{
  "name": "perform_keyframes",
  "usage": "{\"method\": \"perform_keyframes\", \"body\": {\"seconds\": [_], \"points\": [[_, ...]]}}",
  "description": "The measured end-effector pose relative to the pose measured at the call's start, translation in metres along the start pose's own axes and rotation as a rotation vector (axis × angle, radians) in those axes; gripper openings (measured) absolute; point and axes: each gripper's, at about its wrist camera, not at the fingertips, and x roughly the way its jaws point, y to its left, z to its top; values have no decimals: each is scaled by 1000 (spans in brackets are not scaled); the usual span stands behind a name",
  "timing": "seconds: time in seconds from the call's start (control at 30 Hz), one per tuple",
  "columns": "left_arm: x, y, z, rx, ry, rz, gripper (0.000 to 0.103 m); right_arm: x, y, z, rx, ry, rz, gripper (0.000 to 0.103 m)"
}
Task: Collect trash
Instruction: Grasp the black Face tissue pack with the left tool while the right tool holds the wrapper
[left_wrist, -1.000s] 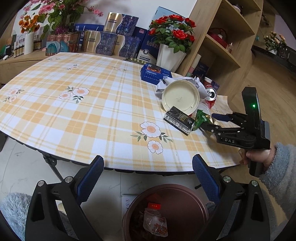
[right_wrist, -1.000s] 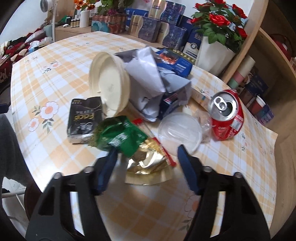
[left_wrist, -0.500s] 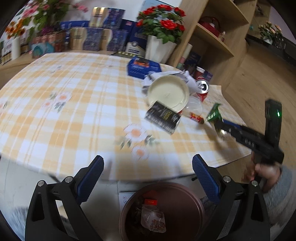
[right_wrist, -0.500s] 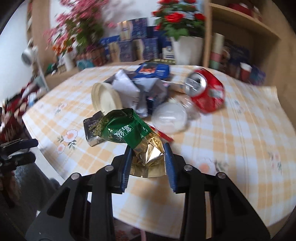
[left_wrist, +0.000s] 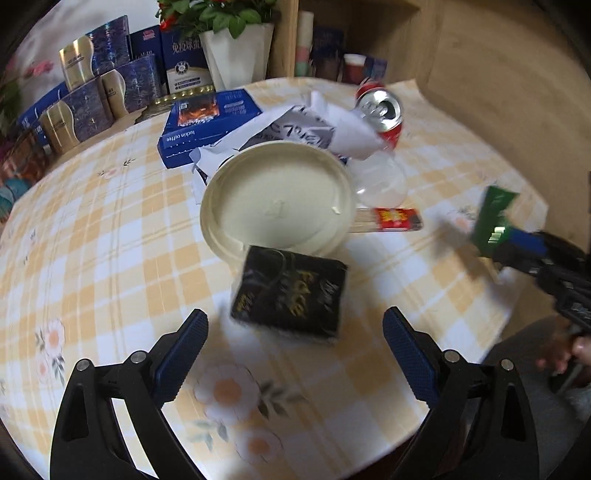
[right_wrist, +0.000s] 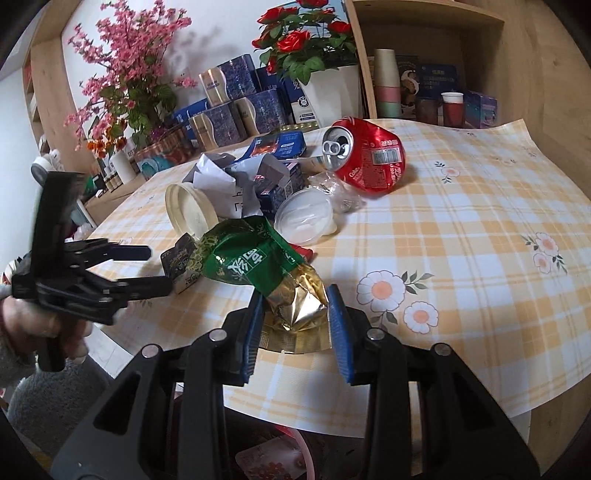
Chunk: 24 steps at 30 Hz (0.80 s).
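**A:** Where does it stand?

**B:** The right gripper (right_wrist: 293, 317) has its pads pinching the gold end of the green snack bag (right_wrist: 258, 264), which hangs over the near edge of the table (right_wrist: 480, 229). The left gripper (left_wrist: 291, 354) has its jaws spread wide with nothing between them, lined up on the black packet (left_wrist: 291, 291) lying against the cream lid (left_wrist: 277, 199).

**A:** So how should the bag be handled?

**B:** I'd keep the pinch firm; foil is slick and crumpled, so it could slide out. Carry it clear of the table edge to the bin (right_wrist: 295, 458), which shows just below, and only let go once it is well above the opening.

**A:** And the left side?

**B:** Straddle the packet across its narrow sides, come down low, and avoid nudging the lid or the red can (left_wrist: 382, 114) behind it.
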Motion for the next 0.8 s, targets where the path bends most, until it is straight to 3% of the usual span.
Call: {"method": "perform_keyframes", "body": {"seconds": [0.2,0.3,0.53,0.8], "points": [[20,7,8,-29,57,20,85,-1,-5,-2,24,-3,12,36],[18,5,8,1,50,47,64,-2,-5,-3,26,-2,15,36],[0,4,-6,-12,51,3,61,-6,-1,-1,27,-3,26,36],[-55,0,-39,-99,-24,-41,61,-21,16,-8,21,22,49,36]]}}
